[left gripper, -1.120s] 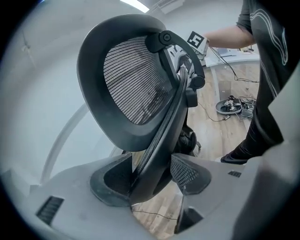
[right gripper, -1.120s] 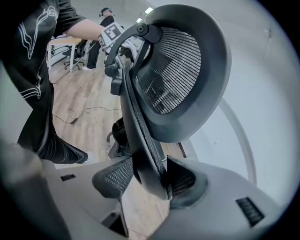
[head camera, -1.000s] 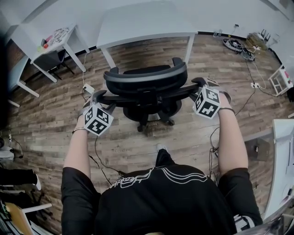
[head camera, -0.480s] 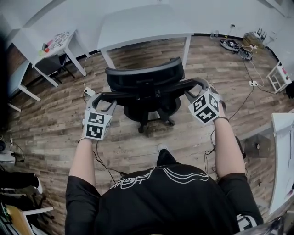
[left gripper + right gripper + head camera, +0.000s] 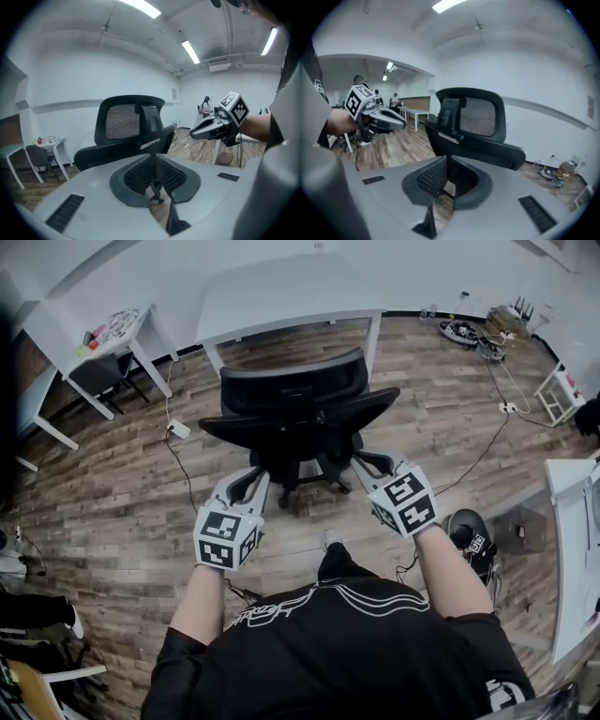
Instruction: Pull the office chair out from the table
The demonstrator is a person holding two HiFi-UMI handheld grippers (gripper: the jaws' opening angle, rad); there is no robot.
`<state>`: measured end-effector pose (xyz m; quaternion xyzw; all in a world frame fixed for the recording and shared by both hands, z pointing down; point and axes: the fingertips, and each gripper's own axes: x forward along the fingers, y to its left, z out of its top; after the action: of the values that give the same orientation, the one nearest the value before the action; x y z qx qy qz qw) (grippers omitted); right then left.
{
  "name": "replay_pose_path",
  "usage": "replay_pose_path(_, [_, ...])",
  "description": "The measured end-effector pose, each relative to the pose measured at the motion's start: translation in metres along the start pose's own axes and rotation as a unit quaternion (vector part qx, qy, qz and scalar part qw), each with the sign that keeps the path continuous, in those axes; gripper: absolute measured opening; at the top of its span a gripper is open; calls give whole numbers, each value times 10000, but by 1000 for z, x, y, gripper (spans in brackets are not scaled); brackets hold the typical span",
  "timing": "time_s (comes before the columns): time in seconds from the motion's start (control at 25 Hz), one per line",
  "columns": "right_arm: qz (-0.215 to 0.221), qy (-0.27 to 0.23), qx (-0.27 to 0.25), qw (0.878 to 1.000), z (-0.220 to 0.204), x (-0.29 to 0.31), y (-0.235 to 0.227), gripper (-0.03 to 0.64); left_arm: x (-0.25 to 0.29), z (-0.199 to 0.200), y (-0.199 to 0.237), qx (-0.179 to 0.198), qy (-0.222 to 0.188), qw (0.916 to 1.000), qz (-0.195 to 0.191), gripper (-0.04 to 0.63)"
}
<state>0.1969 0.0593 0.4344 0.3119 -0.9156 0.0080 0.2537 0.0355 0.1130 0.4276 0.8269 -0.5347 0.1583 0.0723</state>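
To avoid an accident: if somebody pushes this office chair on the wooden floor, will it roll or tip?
The chair will probably roll easily: it stands on wheeled legs on a smooth wooden floor. Tipping seems unlikely, since the legs spread wide under the seat.

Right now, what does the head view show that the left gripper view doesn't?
Head view only: the person's torso and the floor cables at the far right.

Left gripper view only: the ceiling lights, plus a close look along the left gripper, whose jaws are closing with nothing between them.

Both: the chair out on the wood floor, and the right gripper, off the chair, with its jaws also closing on nothing.
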Motion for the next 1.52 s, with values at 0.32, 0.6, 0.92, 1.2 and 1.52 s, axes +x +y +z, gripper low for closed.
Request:
replay_pose_path(0.32, [1365,-630,754,9858,19,-32,104,40,-40,11,-71,-1188,-522,9837,-1245,6])
replay_pose_path(0.6, [1279,-746,992,9840,7,-48,117,35,-55,-5,-80,-1308,-539,9832,-1157,6])
replay_pose_path(0.92, [1372,-663,910,9841,-5,-52,134,34,-59,-10,-88,-1399,-600,9817,-1140,6])
replay_pose_path(1.2, [1350,-671,957,9839,-8,-54,130,34,-58,-5,-87,-1265,-654,9838,-1089,6])
replay_pose_path(1.52, [1331,-723,999,9834,-8,-56,129,34,-62,-6,-100,-1157,-595,9810,-1440,6])
